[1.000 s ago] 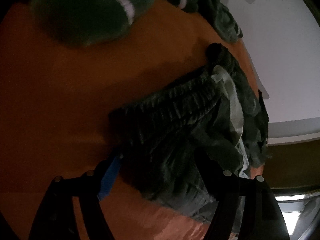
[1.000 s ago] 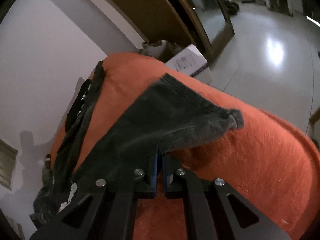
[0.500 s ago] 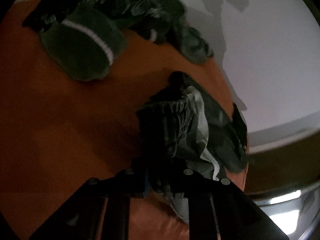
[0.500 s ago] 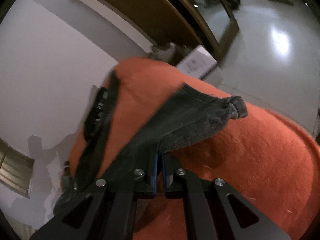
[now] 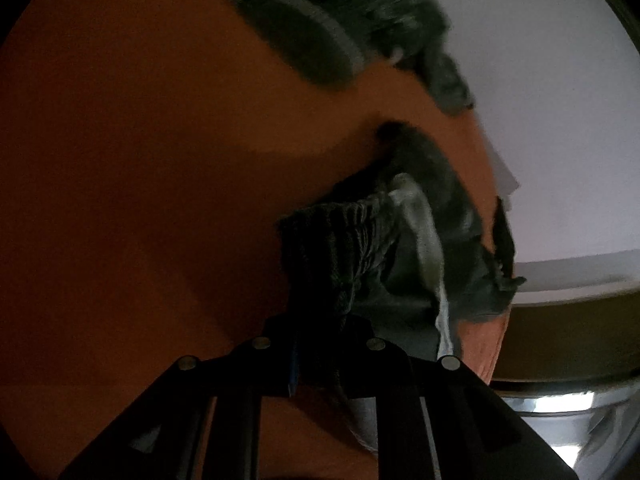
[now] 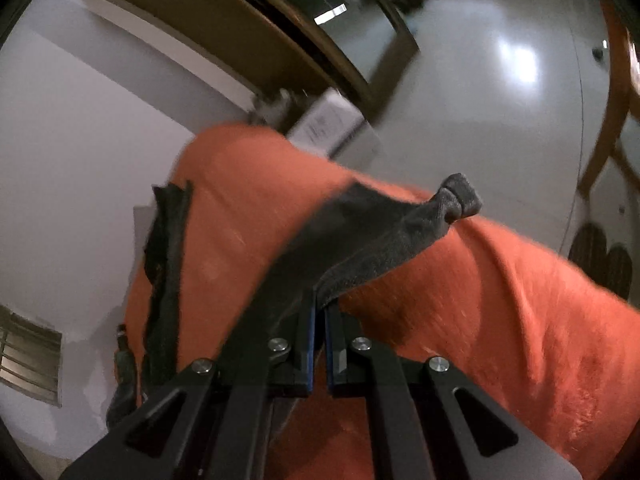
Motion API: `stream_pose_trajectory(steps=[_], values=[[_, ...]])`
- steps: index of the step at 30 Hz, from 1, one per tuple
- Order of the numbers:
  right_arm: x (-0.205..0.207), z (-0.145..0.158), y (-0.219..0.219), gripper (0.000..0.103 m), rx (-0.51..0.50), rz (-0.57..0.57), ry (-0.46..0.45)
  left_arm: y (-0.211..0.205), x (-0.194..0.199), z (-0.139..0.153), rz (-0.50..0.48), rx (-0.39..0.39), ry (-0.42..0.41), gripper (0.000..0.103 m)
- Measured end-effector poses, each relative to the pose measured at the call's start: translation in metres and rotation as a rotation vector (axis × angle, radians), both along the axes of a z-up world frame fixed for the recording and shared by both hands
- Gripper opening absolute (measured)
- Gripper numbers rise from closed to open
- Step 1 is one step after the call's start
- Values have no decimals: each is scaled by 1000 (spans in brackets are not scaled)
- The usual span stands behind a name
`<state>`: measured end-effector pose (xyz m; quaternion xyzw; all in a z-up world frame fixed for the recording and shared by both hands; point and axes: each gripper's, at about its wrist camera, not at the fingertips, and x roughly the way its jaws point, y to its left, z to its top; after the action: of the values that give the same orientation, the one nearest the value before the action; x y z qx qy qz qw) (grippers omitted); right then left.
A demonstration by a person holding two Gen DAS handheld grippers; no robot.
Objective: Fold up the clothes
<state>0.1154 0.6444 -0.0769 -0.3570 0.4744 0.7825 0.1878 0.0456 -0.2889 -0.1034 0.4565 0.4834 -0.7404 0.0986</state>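
Left wrist view first: the left gripper (image 5: 320,344) has its jaws clamped on the ribbed waistband of the dark shorts (image 5: 340,248), right at the bottom of frame. Rest of the shorts bunches up just past that on the orange blanket (image 5: 140,160), pale drawstring (image 5: 424,236) trailing across. Farther back there's a green garment (image 5: 304,44) with a light stripe, pretty blurry.

Right wrist view, the right gripper (image 6: 319,320) has its jaws squeezed together on a grey edge of the same shorts (image 6: 384,240), fabric pulled up off the blanket (image 6: 500,300). A black strap (image 6: 166,248) lies off to the left near the blanket's edge. Beyond the blanket sits a white box (image 6: 328,128) on the shiny floor (image 6: 500,100).
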Motion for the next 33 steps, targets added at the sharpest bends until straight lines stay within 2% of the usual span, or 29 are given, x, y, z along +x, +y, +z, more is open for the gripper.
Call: stream_pose_trajectory(steps=[2, 6, 9, 10, 11, 12, 14, 15, 16, 17, 18, 20, 21, 22, 24, 26, 28, 29, 30, 31, 32, 33], values=[[2, -31, -3, 3, -21, 40, -26, 3, 1, -17, -14, -18, -13, 16], [15, -52, -3, 4, -39, 28, -14, 3, 4, -20, -49, -41, 15, 19], [16, -53, 0, 6, -71, 31, -9, 1, 4, -17, -69, -27, 9, 31], [14, -54, 1, 9, -83, 36, -8, 0, 2, -20, -66, -16, 1, 43], [13, -54, 1, 14, -94, 41, -7, -1, -2, -26, -80, 10, -10, 48], [12, -55, 2, 23, -105, 46, -6, 0, -3, -29, -89, 10, -26, 52], [9, -58, 0, 34, -107, 51, -16, 5, -8, -35, -110, -8, -64, 52], [7, -59, -2, 45, -103, 52, -24, 7, -10, -37, -112, -19, -72, 52], [6, -60, -3, 47, -99, 53, -32, 10, -12, -39, -113, -30, -79, 52], [4, -61, -5, 47, -94, 54, -40, 11, -12, -39, -107, -52, -88, 48], [2, -62, -6, 47, -90, 56, -48, 13, -13, -39, -102, -72, -97, 32], [-1, -65, -9, 39, -81, 56, -69, 11, -11, -41, -84, -62, -98, 25], [-1, -66, -8, 14, -77, 51, -90, 10, -8, -40, -64, -46, -89, 21], [0, -67, -7, 3, -81, 41, -108, 10, -6, -38, -50, -40, -83, 19], [5, -63, -6, 3, -75, 1, -141, 11, 0, -27, -21, -36, -74, 17], [15, -44, -16, 3, -4, -49, -170, 13, 6, -9, 9, -30, -65, 15], [23, -32, -29, 3, 46, -32, -205, 19, 9, 17, -12, -73, -11, 14], [27, -30, -34, 3, 67, -18, -226, 22, 6, 27, -54, -150, 8, 14], [31, -27, -40, 3, 88, -3, -247, 22, 3, 27, -78, -193, 10, 14], [36, -32, -41, 3, 77, -2, -257, 14, 3, 16, -61, -158, -13, 14], [45, -50, -35, 3, 12, -24, -246, 1, 2, -3, -30, -69, -56, 14], [53, -68, -30, 3, -54, -47, -234, -3, 1, -13, -29, -42, -79, 14]])
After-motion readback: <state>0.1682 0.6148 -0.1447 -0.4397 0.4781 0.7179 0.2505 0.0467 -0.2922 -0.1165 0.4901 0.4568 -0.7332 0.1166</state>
